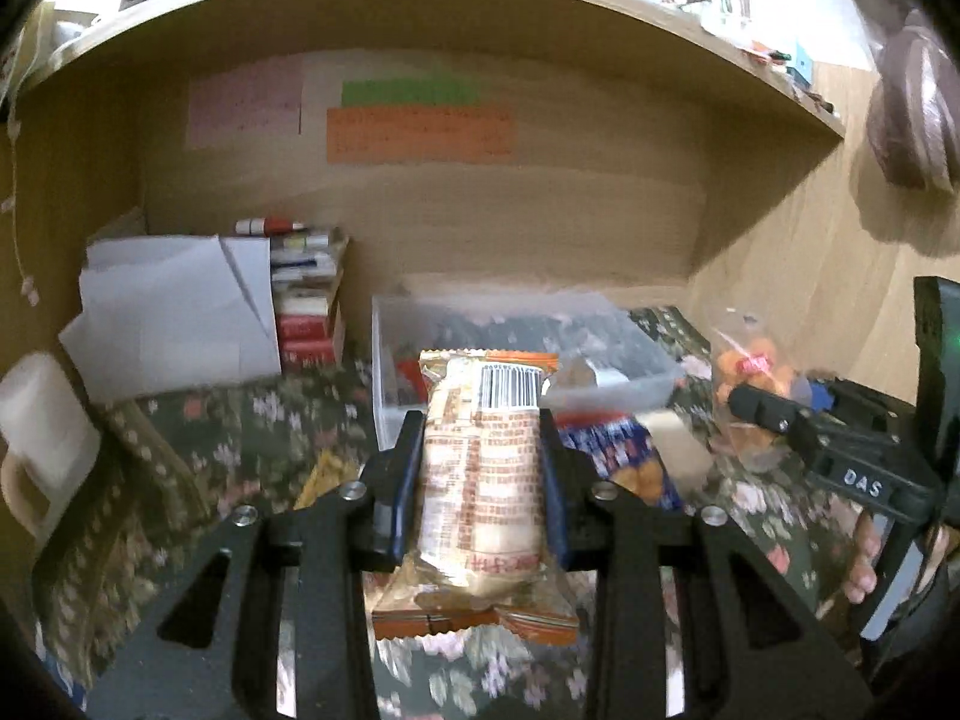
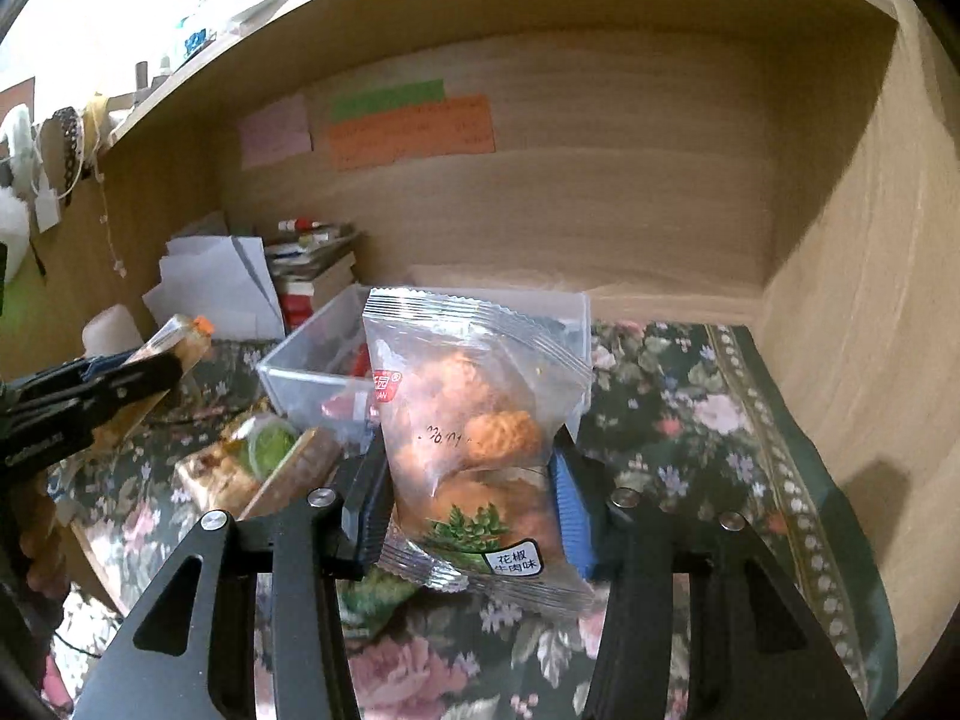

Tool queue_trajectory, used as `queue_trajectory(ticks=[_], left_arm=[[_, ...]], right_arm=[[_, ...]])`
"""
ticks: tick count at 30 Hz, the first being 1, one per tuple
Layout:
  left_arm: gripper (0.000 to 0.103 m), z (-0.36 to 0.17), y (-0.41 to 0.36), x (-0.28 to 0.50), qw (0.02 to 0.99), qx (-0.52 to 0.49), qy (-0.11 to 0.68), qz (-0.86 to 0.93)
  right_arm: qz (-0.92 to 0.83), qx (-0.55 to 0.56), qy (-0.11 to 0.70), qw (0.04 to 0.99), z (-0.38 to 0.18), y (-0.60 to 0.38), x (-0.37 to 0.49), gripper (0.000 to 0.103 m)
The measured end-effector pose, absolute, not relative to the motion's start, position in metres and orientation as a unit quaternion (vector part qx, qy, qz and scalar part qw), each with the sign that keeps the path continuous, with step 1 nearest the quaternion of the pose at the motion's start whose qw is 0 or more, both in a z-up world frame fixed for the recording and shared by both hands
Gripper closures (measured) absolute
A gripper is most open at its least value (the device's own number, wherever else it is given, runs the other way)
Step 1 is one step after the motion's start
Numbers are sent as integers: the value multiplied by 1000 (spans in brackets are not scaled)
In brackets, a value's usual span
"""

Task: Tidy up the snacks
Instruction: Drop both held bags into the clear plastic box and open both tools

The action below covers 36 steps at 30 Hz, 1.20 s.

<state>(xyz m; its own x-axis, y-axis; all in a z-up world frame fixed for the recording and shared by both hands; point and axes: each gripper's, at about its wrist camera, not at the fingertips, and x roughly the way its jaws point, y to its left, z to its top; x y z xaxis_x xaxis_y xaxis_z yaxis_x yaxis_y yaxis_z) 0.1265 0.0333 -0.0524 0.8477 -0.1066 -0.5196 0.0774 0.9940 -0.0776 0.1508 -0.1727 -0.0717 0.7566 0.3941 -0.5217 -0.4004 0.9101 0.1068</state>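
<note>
L gripper [image 1: 480, 438] clamps orange-edged wafer pack [image 1: 480, 480]; R gripper [image 2: 468, 462] clamps clear cracker bag [image 2: 474, 438]; both above floral cloth [image 2: 690, 420], w/ clear bin [image 1: 606, 324] behind.

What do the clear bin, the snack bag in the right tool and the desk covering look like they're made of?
Clear bin: likely rigid translucent plastic; contents show through its walls.
Snack bag: thin glossy clear plastic film with crimped, serrated edges, creased.
Desk covering: probably printed floral cloth, matte, with a patterned border.

Glossy plastic snack wrapper [image 2: 474, 450]; matt wood shelf [image 2: 600, 210]; floral cloth [image 2: 690, 420].
</note>
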Motion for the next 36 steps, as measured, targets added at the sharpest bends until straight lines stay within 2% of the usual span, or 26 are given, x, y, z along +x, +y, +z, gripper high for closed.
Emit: queue_trajectory(ticks=[18,30,36], left_arm=[[69,-48,49,234,956,-27,290,-35],[69,-87,62,300,937,-23,346,-36],[67,-97,69,308,928,-41,368,-45]], right_arm=[[219,-3,287,933,-61,-135,228,59],[217,-54,351,909,-87,-88,278,59],[222,-57,389,892,-101,-85,289,54]])
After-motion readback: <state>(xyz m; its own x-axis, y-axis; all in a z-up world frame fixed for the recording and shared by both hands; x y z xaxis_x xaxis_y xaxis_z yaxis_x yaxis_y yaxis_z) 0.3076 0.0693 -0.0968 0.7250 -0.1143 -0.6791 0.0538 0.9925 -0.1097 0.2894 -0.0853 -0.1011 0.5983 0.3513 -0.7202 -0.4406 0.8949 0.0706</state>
